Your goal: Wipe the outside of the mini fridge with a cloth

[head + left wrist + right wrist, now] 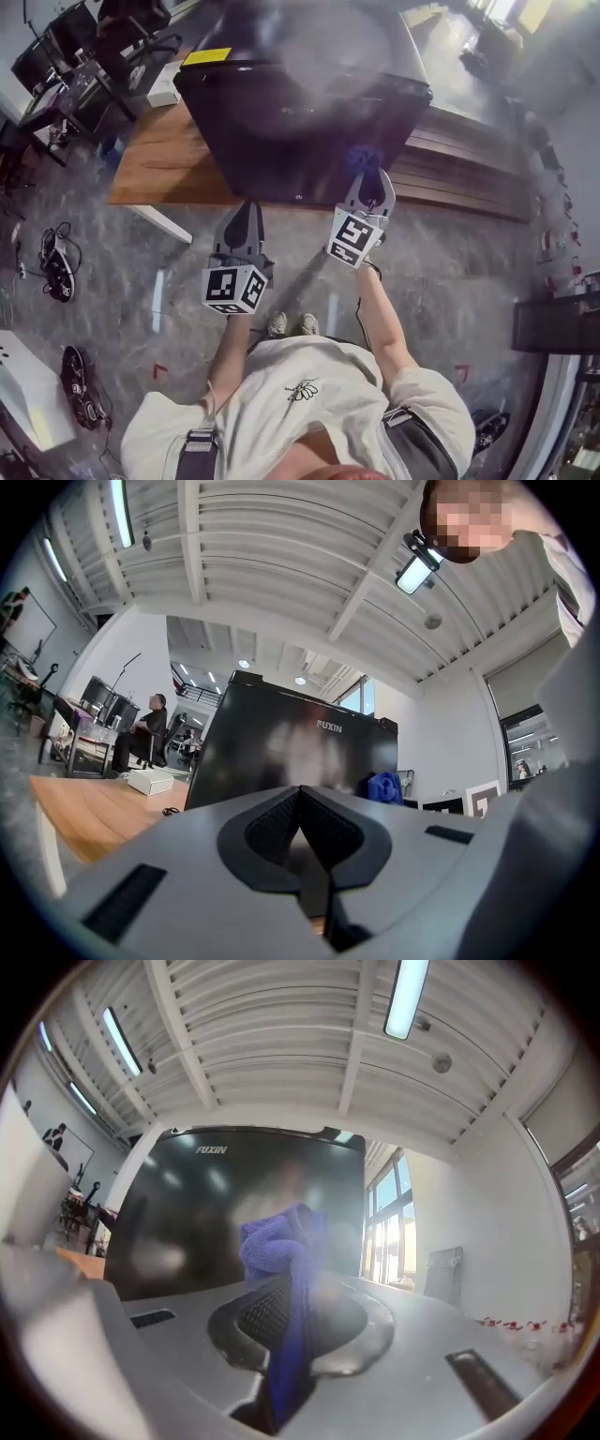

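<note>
Cloth (364,157) near fridge (281,122) lower edge, right tongs (371,176) (clamped)

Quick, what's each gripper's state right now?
Left gripper: closed, holding nothing.
Right gripper: closed on the blue cloth.

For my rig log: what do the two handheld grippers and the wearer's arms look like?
The left gripper and right gripper are grey moulded shells tapering to a point, with dark ribbed pads on the fingers. Each carries a white cube printed with black square markers. The person wears a pale short-sleeved T-shirt with a small flower print.
</note>
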Action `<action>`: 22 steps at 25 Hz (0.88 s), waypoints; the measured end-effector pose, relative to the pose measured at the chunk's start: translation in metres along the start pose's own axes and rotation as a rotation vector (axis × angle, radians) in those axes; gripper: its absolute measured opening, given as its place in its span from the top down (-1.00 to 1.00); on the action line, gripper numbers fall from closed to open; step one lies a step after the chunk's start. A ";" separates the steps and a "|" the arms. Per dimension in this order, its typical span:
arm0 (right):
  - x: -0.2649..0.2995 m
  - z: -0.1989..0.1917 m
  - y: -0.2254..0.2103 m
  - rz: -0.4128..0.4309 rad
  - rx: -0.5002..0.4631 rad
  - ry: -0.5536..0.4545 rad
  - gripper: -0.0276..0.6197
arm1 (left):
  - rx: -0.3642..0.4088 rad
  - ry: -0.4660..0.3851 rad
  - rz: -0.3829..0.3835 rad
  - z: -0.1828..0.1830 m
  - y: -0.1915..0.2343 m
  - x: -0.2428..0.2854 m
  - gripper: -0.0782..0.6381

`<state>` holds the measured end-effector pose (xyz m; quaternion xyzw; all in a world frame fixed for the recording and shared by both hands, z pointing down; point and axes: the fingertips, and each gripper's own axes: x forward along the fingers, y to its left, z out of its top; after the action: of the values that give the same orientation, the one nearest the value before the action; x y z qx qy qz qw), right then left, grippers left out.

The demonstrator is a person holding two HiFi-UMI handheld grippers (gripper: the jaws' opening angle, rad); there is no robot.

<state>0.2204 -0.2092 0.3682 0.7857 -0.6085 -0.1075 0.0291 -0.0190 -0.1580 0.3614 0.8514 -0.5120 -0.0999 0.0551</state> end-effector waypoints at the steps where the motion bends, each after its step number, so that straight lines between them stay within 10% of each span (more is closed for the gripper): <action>1: 0.001 -0.002 -0.007 -0.008 -0.001 0.002 0.73 | 0.000 0.001 -0.003 -0.001 -0.004 0.002 0.77; 22: 0.002 -0.027 -0.106 -0.172 0.021 0.056 0.73 | 0.009 0.016 -0.042 -0.011 -0.041 0.016 0.77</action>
<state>0.3268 -0.1866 0.3757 0.8380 -0.5389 -0.0813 0.0284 0.0264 -0.1525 0.3624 0.8630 -0.4939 -0.0918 0.0534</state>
